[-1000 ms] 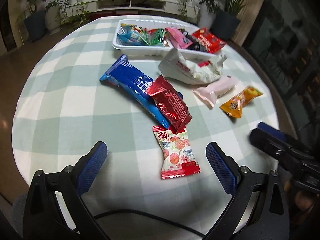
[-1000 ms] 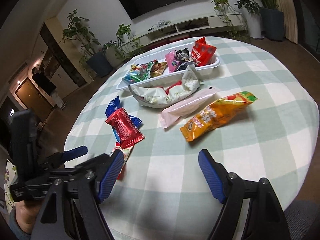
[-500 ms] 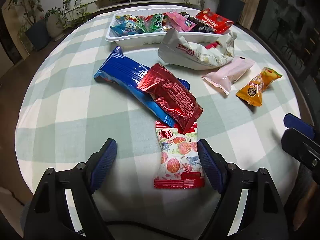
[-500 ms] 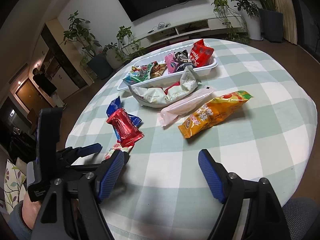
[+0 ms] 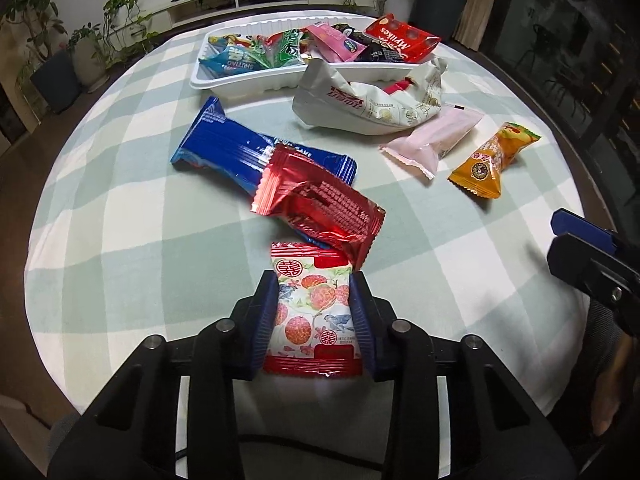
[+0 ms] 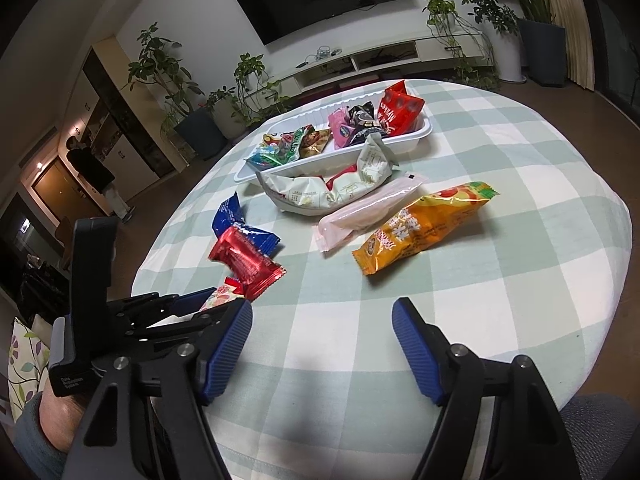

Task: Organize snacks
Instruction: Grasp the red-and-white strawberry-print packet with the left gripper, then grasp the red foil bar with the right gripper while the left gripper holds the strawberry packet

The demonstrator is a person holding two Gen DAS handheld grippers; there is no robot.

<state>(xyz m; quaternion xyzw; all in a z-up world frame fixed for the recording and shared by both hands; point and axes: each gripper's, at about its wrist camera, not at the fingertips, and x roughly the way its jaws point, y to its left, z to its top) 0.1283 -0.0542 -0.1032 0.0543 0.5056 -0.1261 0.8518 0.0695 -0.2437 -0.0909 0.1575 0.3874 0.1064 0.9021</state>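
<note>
My left gripper (image 5: 314,312) is shut on a white lychee-print snack packet (image 5: 314,316) that lies on the checked tablecloth, its top edge under a red foil packet (image 5: 320,208). The red packet lies across a blue packet (image 5: 236,148). A white tray (image 5: 256,82) holding several snacks stands at the far side. A white crumpled bag (image 5: 368,104), a pink packet (image 5: 434,140) and an orange packet (image 5: 492,158) lie to the right. My right gripper (image 6: 322,340) is open and empty above the tablecloth, short of the orange packet (image 6: 424,228).
The round table's edge (image 5: 576,168) curves close on the right, and its front edge is just under both grippers. The left gripper shows in the right wrist view (image 6: 188,300). Potted plants (image 6: 192,104) and a low TV cabinet stand beyond the table.
My left gripper moved forward and down over the lychee-print packet and closed on its sides. The right gripper stayed open and barely moved.
</note>
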